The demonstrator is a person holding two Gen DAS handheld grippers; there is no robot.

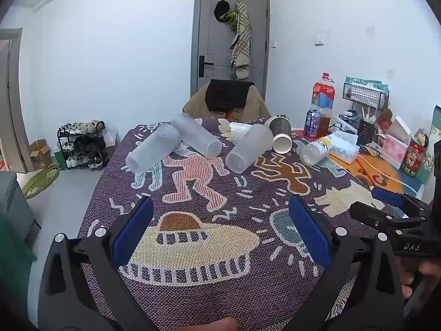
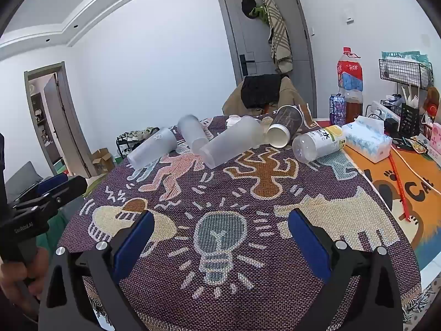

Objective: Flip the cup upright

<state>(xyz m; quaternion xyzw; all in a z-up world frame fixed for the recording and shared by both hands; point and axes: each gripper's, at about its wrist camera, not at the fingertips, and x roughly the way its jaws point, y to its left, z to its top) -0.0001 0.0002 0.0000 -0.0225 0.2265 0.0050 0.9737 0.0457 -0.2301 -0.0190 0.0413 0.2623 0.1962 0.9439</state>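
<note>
— Across the purple woven cloth with cartoon figures (image 2: 248,248), what lies where?

— Taking that cloth as the landmark: at its far end four cups lie on their sides. The largest are three frosted translucent plastic tumblers. One frosted tumbler (image 1: 153,147) sits at the cloth's far left corner, a second frosted tumbler (image 1: 196,138) just beside it toward the middle, and a third frosted tumbler (image 2: 231,141) lies near the cloth's far middle.

— And the paper one?

— A dark brown paper cup with a white inside (image 2: 285,129) lies tipped over at the cloth's far right, its mouth toward the cameras, close against the third tumbler. Just beside it, at the cloth's right edge, a clear plastic bottle with a yellow label (image 2: 318,143) lies on its side.

— The grippers?

— The left gripper (image 1: 220,231) hangs over the cloth's near end, blue pads spread wide, nothing between them. The right gripper (image 2: 220,242) hangs over the near end too, above the woven lightbulb, jaws equally wide apart and empty. Both are well apart from the cups.
</note>
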